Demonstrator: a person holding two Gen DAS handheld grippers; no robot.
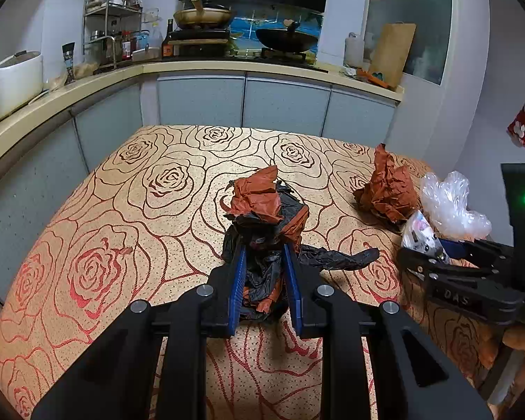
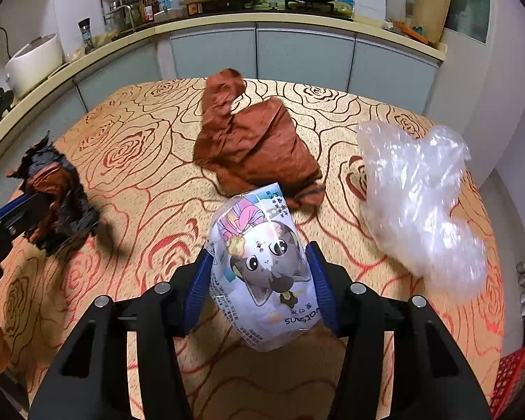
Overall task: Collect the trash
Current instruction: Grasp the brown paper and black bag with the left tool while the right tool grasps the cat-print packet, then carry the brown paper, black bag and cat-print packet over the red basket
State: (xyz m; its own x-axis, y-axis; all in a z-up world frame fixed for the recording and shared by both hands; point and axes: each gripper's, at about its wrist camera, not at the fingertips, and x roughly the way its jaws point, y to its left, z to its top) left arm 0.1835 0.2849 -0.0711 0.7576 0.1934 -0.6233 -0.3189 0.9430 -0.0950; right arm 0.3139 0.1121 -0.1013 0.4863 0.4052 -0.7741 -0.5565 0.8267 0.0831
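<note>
Crumpled black-and-brown bag wad (image 1: 266, 224) left of the crumpled brown paper (image 2: 259, 147); printed cartoon packet (image 2: 262, 266) just before it; clear plastic bag (image 2: 416, 203) right.

- Table (image 2: 150, 182): carries all trash.
- Mixed bag wad (image 2: 57, 196): far left.
- Crumpled paper bag (image 2: 259, 147): centre, behind printed packet (image 2: 262, 266).
- Clear plastic bag (image 2: 420, 196): right of the packet.

Warm indoor light, curved fisheye edges

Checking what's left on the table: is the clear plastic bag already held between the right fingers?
No, the clear plastic bag lies on the tablecloth beside the right gripper, whose fingers hold a cartoon-printed packet.
</note>
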